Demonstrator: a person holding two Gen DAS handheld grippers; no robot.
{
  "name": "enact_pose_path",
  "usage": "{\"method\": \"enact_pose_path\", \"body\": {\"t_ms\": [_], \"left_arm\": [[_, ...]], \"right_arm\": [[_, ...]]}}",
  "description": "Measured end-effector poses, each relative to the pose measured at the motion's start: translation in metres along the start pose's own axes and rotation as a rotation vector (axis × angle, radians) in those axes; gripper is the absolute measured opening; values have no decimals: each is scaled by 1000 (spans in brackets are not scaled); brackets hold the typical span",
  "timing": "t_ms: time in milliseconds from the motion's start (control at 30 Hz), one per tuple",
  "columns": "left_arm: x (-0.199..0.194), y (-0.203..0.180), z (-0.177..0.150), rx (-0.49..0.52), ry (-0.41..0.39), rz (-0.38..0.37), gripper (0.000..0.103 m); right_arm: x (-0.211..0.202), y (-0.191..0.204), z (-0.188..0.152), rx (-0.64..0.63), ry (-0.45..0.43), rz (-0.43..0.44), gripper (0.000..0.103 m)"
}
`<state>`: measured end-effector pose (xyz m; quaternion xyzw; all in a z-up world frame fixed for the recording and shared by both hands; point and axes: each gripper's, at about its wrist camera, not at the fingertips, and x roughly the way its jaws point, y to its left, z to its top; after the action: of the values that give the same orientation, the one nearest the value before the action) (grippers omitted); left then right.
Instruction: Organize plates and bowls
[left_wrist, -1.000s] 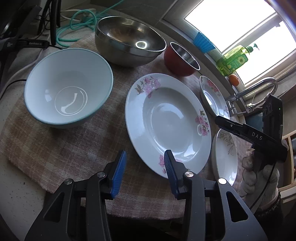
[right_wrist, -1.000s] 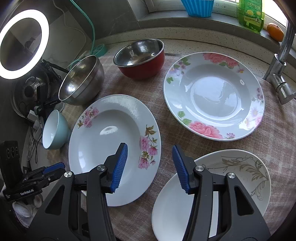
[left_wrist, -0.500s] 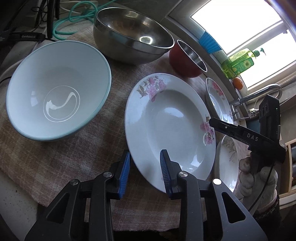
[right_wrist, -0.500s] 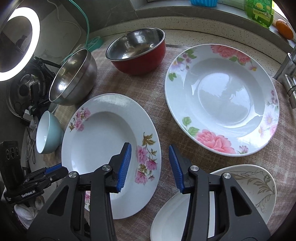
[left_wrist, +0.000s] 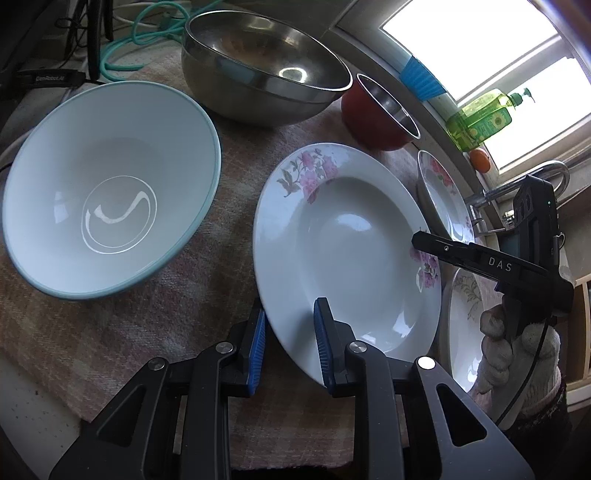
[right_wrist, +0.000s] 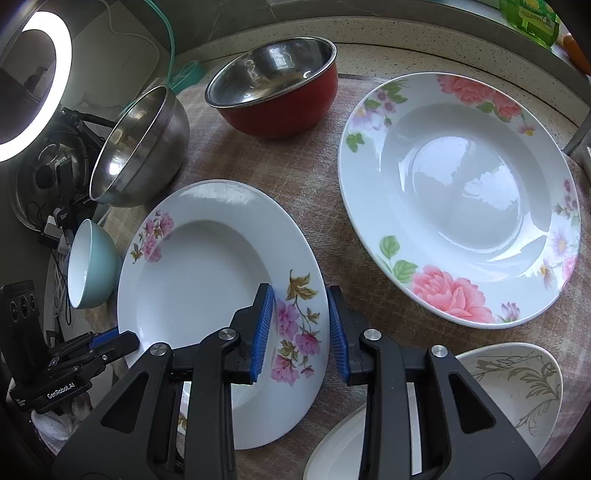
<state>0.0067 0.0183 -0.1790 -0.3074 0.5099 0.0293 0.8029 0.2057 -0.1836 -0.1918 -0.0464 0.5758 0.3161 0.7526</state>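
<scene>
A white soup plate with pink flowers (left_wrist: 347, 251) (right_wrist: 207, 288) lies on the checked cloth (left_wrist: 147, 332). My left gripper (left_wrist: 290, 343) straddles its near rim, one blue pad outside the edge and one over the plate. The jaws are closing and no pad visibly presses. My right gripper (right_wrist: 301, 328) straddles the opposite flowered rim the same way, jaws closing. Its black finger (left_wrist: 480, 258) shows in the left wrist view, held by a gloved hand (left_wrist: 517, 347). The left gripper (right_wrist: 118, 341) appears at the plate's far edge in the right wrist view.
A pale blue bowl (left_wrist: 107, 192), a steel bowl (left_wrist: 258, 74) and a red bowl (right_wrist: 277, 88) stand beyond the plate. A large rose plate (right_wrist: 458, 192) and an oval scroll-patterned plate (right_wrist: 517, 387) lie to the right. A tap (left_wrist: 535, 177) and a soap bottle (left_wrist: 480, 118) stand by the window.
Both grippers have narrowed their jaws and slid forward until the flowered plate's rim lies between the pads. The right one also sank toward the plate.
</scene>
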Motion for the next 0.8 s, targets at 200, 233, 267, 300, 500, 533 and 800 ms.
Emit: {"method": "enact_pose_path", "body": {"t_ms": [200,233,267,300,500,533,800], "left_arm": [[-1,-4,0,26,-1,18,24],[-1,-4,-1,30,-2,20,24],[-2,-4,-2,34,-1,23,24],[-3,-4,-3,35,-1,25,24],[-7,-3,-14,39,7,24,24],[-8,-2,-16,38,8,23,24],[-14,-2,-28,31,18,19,24]], "right_arm": [[-1,2,-4,-25,5,-18,31],[-1,2,-6,-26,6,-18,31],[-1,3,-6,-28,9,-19,31],[-1,3,-7,-32,11,-20,31],[0,13,-12,-66,25,-31,31],[0,15,-14,-71,26,-32,31],[2,30,-26,-116,39,-55,31]]}}
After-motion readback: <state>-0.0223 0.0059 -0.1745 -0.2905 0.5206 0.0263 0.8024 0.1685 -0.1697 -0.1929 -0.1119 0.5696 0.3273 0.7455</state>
